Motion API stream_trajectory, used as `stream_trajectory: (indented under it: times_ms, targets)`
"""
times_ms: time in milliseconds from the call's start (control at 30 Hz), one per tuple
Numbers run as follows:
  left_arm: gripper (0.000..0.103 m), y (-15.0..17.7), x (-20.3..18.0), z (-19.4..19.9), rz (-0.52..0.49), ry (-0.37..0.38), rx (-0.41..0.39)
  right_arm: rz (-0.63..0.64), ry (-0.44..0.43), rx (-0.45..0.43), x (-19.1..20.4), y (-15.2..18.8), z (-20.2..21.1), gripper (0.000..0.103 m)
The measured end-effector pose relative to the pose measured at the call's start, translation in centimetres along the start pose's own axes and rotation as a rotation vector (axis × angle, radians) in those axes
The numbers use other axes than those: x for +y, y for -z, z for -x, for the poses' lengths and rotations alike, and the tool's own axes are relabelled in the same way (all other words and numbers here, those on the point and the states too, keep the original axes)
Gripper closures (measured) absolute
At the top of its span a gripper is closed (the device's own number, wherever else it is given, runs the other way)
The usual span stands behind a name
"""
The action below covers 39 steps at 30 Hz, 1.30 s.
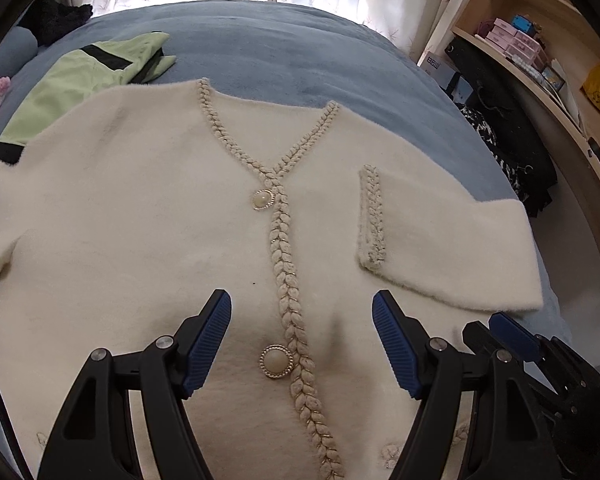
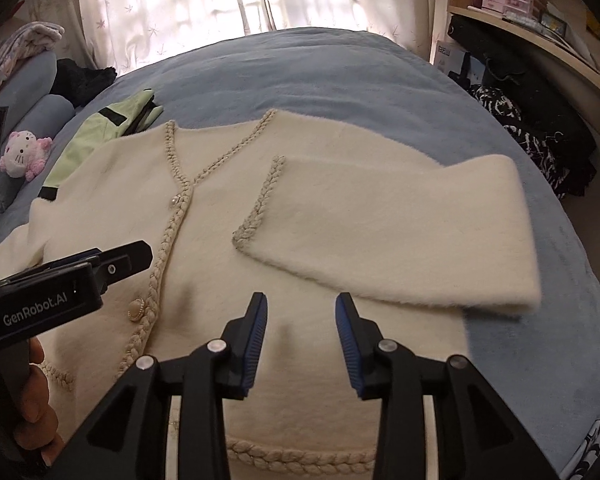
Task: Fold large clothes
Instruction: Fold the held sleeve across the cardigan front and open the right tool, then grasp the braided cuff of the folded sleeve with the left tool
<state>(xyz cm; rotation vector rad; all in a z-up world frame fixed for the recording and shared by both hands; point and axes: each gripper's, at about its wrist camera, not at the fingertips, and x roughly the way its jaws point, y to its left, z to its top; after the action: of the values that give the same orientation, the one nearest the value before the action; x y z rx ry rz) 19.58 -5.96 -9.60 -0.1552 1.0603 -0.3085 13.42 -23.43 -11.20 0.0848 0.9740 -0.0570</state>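
Observation:
A cream fluffy cardigan (image 1: pixel 148 232) with braided trim and pearl buttons lies face up on the blue bed (image 1: pixel 292 52). Its right sleeve (image 2: pixel 400 224) is folded across the chest, cuff trim toward the button line. My left gripper (image 1: pixel 302 312) hovers open over the lower button (image 1: pixel 277 361), nothing between its pads. My right gripper (image 2: pixel 301 312) stands open above the cardigan's body (image 2: pixel 112 188), just below the folded sleeve, with only fabric beneath. The right gripper's blue fingertip (image 1: pixel 512 330) shows at the left wrist view's right edge. The left gripper's body (image 2: pixel 60 280) shows at the right wrist view's left edge.
A light green garment (image 1: pixel 80 84) with black stripes lies behind the cardigan at the left. A pink plush toy (image 2: pixel 22 152) and dark clothing (image 2: pixel 84 76) sit near the pillows. Wooden shelves (image 1: pixel 540 40) and a dark pile (image 2: pixel 540 120) stand right of the bed. Curtains (image 2: pixel 180 0) hang behind.

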Motion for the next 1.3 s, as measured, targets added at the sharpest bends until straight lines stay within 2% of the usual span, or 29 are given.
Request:
stream_trajectory:
  times_ms: [167,333,433,633,733,867,1033,1133,1200,1300]
  targets:
    - [0.031,-0.2,-1.1,-0.5,-0.041,0.006,0.017,-0.009,0.027,-0.017,-0.6,0.0,0.1,0.067]
    - [0.031,-0.6,-1.9,-2.3,-0.036,0.040,0.080,-0.005,0.056,-0.020,-1.0,0.2,0.1,0.067]
    - [0.031,-0.8,-2.4,-3.3,-0.032,0.092,0.112,-0.017,0.061,-0.020,-1.4,0.3,0.1,0.067]
    - [0.031,-1.4,-3.9,-5.1,-0.040,0.249,0.154,-0.102,0.059,-0.014,-3.3,0.9,-0.1,0.067]
    - [0.032,-1.9,-4.4,-6.5,-0.036,0.264,0.168,-0.155,0.034,-0.004,-4.4,1.5,-0.2,0.067]
    - [0.032,-2.8,-5.1,-9.1,-0.038,0.238,0.186,-0.190,0.022,0.004,-5.4,2.1,-0.2,0.067]
    - [0.039,-3.6,-6.8,-11.0,-0.084,0.197,0.180,-0.232,0.002,0.023,-6.4,2.6,-0.9,0.067]
    - [0.057,-3.7,-8.4,-11.6,-0.138,0.133,0.168,-0.250,-0.004,0.036,-6.9,2.8,-1.5,0.067]
    - [0.075,-3.8,-8.8,-12.0,-0.164,0.105,0.152,-0.262,-0.009,0.042,-7.2,2.9,-1.7,0.067]
    - [0.085,-3.9,-8.9,-11.7,-0.161,0.097,0.126,-0.278,-0.016,0.050,-7.5,3.2,-2.0,0.067]
